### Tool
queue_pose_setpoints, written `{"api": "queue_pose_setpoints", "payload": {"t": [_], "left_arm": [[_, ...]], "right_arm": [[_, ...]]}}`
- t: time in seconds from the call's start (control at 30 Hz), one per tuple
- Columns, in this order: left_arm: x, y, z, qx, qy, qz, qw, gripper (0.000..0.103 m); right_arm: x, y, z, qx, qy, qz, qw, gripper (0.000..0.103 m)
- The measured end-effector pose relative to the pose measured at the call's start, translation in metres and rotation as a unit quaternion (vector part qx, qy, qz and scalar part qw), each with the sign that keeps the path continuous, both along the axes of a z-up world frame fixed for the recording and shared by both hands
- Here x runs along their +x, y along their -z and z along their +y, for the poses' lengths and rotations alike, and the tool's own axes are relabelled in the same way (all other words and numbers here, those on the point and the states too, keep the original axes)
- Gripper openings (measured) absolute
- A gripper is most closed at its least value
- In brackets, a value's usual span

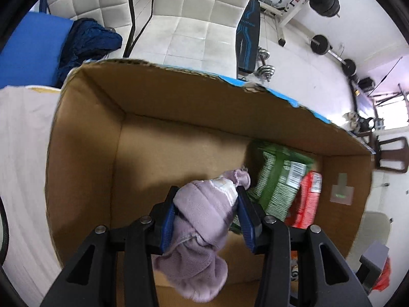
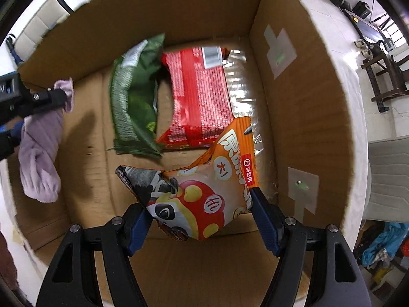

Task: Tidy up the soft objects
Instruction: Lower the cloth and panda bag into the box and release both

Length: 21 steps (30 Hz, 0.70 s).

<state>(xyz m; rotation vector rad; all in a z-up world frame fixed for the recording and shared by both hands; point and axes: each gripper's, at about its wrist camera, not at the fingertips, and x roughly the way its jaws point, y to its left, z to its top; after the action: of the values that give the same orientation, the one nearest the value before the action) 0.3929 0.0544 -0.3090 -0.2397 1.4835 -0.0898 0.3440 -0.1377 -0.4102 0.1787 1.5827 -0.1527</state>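
Inside an open cardboard box [image 2: 301, 81], a green snack packet [image 2: 133, 97] and a red snack packet [image 2: 199, 97] are lying side by side on the floor of the box. The left tongs [image 1: 207, 204] are gripping a knotted lilac sock [image 1: 202, 220] above the box's left half, while the right tongs [image 2: 202, 212] are clamping an orange snack bag [image 2: 204, 192] over its near right side.
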Motion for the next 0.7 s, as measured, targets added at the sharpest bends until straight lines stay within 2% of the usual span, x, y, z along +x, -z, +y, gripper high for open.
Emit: {"api": "queue_pose_setpoints", "payload": {"t": [0.13, 0.23, 0.4, 0.53, 0.6, 0.67, 0.7], "left_arm": [[0.005, 0.007, -0.001, 0.01, 0.009, 0.016, 0.9998, 0.042], [0.003, 0.006, 0.002, 0.006, 0.01, 0.024, 0.9996, 0.042], [-0.008, -0.012, 0.008, 0.003, 0.015, 0.013, 0.9998, 0.049], [-0.027, -0.041, 0.018, 0.01, 0.02, -0.021, 0.9995, 0.064], [-0.039, -0.054, 0.024, 0.011, 0.019, -0.035, 0.9991, 0.077], [-0.052, -0.066, 0.029, 0.006, 0.018, -0.046, 0.9988, 0.094], [-0.062, -0.073, 0.031, 0.008, 0.02, -0.053, 0.9984, 0.095]], "right_arm": [[0.001, 0.013, 0.0, -0.003, 0.009, 0.021, 1.0, 0.078], [0.0, 0.013, 0.0, -0.004, 0.015, 0.018, 1.0, 0.083], [-0.004, -0.005, 0.012, 0.0, 0.005, 0.0, 1.0, 0.103], [-0.011, -0.036, 0.027, -0.025, -0.011, -0.038, 0.999, 0.103], [-0.016, -0.054, 0.031, -0.034, -0.016, -0.065, 0.997, 0.103], [-0.024, -0.075, 0.034, -0.05, -0.021, -0.093, 0.994, 0.103], [-0.028, -0.085, 0.035, -0.055, -0.026, -0.106, 0.993, 0.103]]}}
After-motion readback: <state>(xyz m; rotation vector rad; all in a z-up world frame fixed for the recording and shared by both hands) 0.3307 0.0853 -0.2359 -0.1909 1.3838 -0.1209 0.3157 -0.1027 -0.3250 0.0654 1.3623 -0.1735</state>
